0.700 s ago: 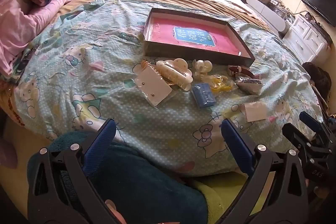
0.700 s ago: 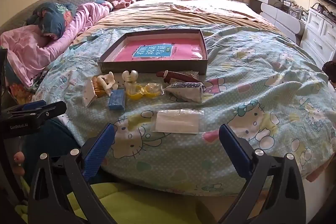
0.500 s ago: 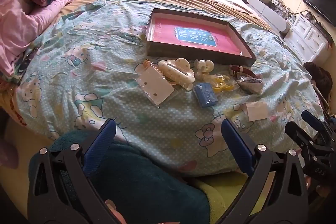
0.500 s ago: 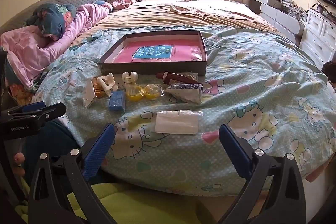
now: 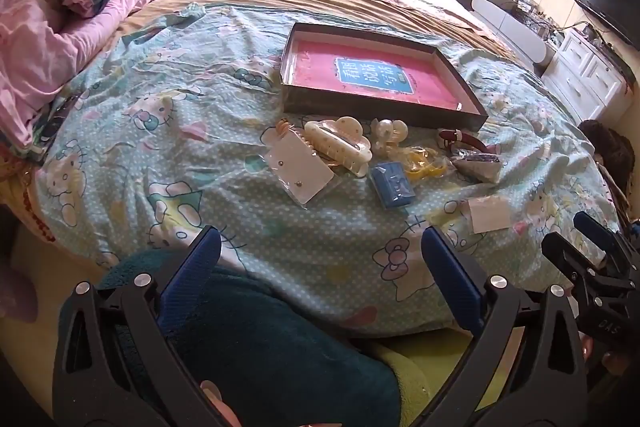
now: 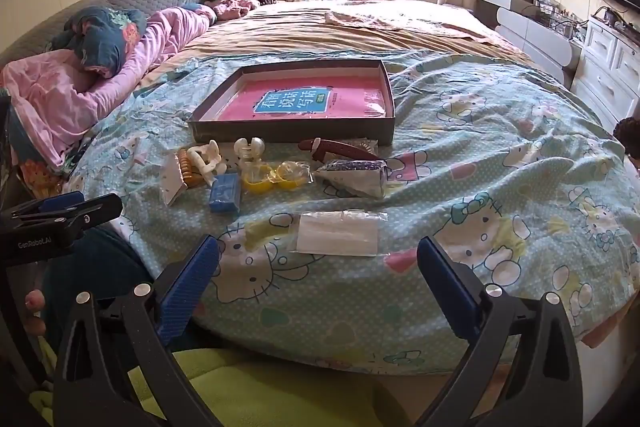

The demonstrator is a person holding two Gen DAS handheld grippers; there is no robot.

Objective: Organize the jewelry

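A shallow dark box (image 5: 384, 113) (image 6: 292, 135) with a pink book inside lies on the bed. In front of it lie a cream claw clip (image 5: 338, 143), a white earring card (image 5: 300, 169) (image 6: 173, 179), a blue packet (image 5: 391, 185) (image 6: 225, 193), yellow pieces (image 5: 424, 163) (image 6: 272, 179), a dark red strap (image 5: 460, 141) (image 6: 336, 149), a grey pouch (image 5: 476, 165) (image 6: 356, 177) and a white bag (image 5: 490, 213) (image 6: 340, 233). My left gripper (image 5: 320, 259) and right gripper (image 6: 318, 267) are open and empty, at the bed's near edge.
The Hello Kitty sheet (image 5: 160, 131) covers the bed. Pink bedding and pillows (image 5: 48, 47) lie at the left. White drawers (image 6: 608, 67) and a TV stand at the right. A teal blanket (image 5: 260, 339) and a green cushion (image 6: 260, 387) lie below the grippers.
Both grippers have moved slightly forward and up toward the bed. Nothing on the bed has moved.
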